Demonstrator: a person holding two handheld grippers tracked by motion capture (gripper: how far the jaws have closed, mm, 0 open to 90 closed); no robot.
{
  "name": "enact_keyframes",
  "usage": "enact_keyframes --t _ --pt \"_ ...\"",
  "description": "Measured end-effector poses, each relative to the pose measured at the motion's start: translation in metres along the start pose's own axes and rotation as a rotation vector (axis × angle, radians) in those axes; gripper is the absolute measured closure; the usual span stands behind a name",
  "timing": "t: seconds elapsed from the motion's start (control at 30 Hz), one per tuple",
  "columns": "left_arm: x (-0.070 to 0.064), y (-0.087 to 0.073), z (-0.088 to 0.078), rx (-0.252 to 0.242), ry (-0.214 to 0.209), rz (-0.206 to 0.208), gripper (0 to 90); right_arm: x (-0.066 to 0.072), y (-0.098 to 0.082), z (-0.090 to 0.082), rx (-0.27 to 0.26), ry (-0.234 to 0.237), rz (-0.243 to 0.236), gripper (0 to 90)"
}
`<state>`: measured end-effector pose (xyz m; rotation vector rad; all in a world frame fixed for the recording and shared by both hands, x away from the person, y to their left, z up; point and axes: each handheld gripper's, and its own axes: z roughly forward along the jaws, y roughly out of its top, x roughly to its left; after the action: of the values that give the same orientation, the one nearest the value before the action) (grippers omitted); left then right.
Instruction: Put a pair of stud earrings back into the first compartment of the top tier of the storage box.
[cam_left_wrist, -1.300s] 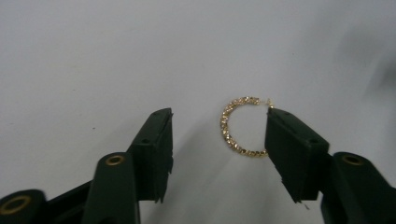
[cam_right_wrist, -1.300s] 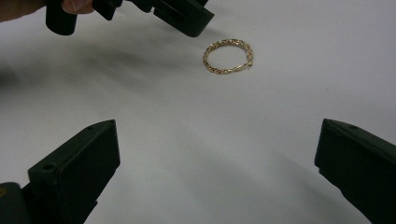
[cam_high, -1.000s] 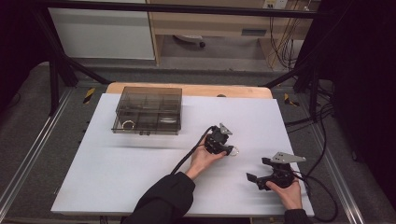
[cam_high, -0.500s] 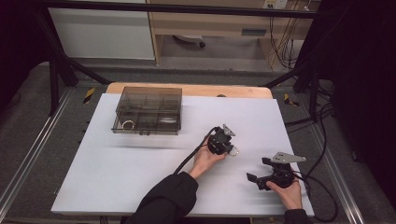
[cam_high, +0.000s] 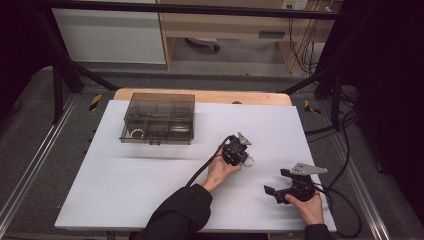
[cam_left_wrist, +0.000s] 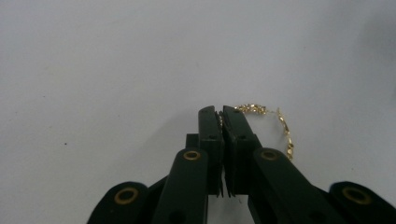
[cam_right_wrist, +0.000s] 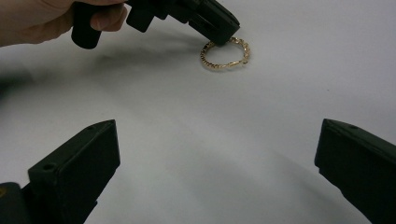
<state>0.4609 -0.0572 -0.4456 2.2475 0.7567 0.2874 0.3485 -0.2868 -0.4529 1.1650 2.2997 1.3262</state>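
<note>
A gold chain bracelet (cam_right_wrist: 225, 55) lies in a loop on the white table (cam_high: 150, 180), right of centre. My left gripper (cam_left_wrist: 222, 112) points down at it, and its jaws are shut on the chain (cam_left_wrist: 261, 112) at the loop's near edge. In the high view that left gripper (cam_high: 243, 159) sits right of centre, with the bracelet (cam_high: 248, 161) just beside its tip. My right gripper (cam_high: 272, 192) rests near the front right corner, open, with bare table between its wide-apart fingers (cam_right_wrist: 79, 163).
A smoky transparent compartment box (cam_high: 159, 118) stands at the back left of the table, with a ring-like gold item (cam_high: 136, 133) in its front left cell. Black cables trail from both grippers. Metal frame rails run along the table's sides.
The left gripper has shifted slightly right and toward the front, down onto the bracelet. The right gripper has stayed where it was.
</note>
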Motion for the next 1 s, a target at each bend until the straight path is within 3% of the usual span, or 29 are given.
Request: enact_keyframes --t 0.33,0.5,1.0 --pt "0.001 0.001 -0.029 -0.018 -0.026 0.007 86.1 0.000 0.000 0.000 0.001 -0.002 0.000 0.5" --pt "0.003 -0.004 -0.046 -0.034 -0.048 -0.003 86.1 0.000 0.000 0.000 0.006 -0.004 0.000 0.5" --pt "0.016 -0.024 -0.096 -0.036 -0.054 -0.017 86.1 0.000 0.000 0.000 0.009 -0.007 0.003 0.5"
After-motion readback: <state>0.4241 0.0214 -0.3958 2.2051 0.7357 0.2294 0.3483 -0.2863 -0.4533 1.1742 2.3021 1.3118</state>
